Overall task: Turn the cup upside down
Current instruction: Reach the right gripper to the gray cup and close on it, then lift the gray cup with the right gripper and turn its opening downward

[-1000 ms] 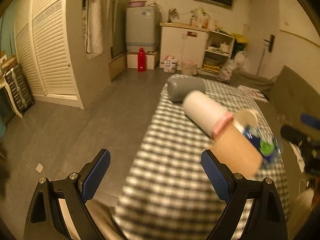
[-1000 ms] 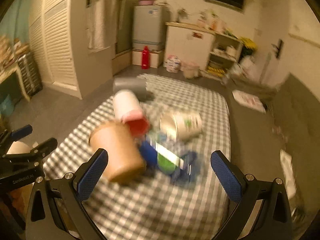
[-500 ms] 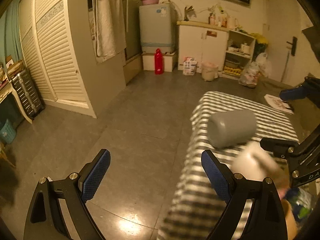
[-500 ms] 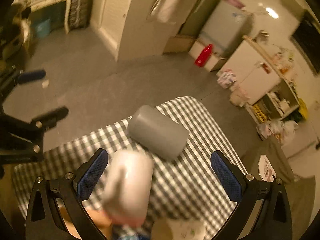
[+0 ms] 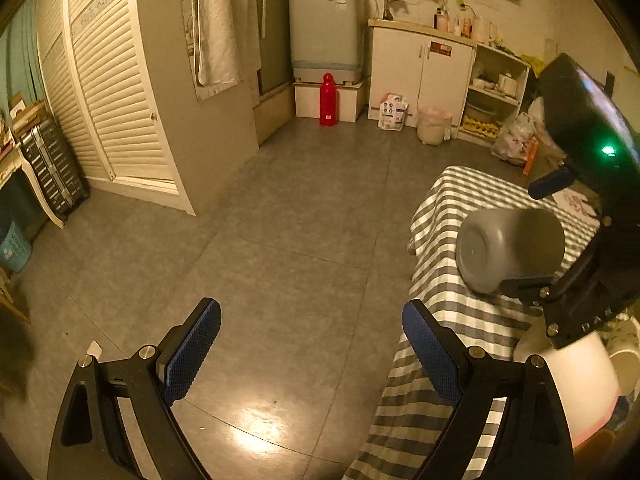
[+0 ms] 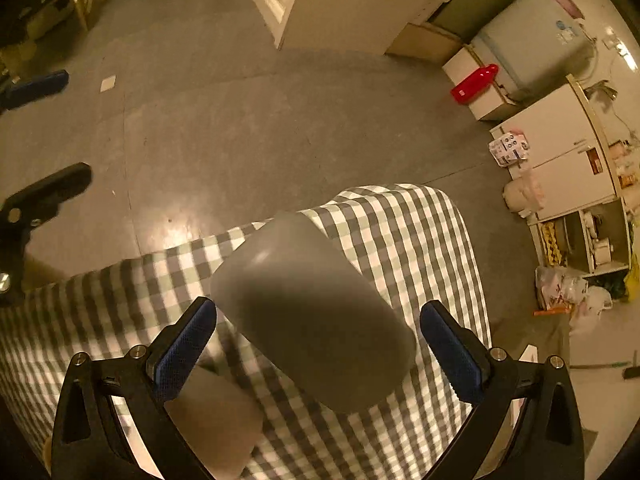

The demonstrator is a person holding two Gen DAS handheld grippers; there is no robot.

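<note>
A grey cup [image 6: 312, 312] lies on its side on the checked tablecloth [image 6: 420, 232]. My right gripper [image 6: 318, 334] is open, and the cup lies between its two fingers without clear contact. In the left wrist view the grey cup [image 5: 508, 256] shows its base, with the right gripper's finger [image 5: 528, 286] next to it. My left gripper [image 5: 310, 346] is open and empty, held over the floor to the left of the table.
A white cup with a pink band [image 5: 576, 392] and another cup [image 5: 624, 364] lie on the table near the grey one. A tan cup [image 6: 216, 420] lies below the right gripper's left finger. The table edge [image 5: 416, 248] drops to a grey floor.
My right gripper has come down close over the grey cup, which now sits between its fingers. My left gripper has swung left, away from the table.
</note>
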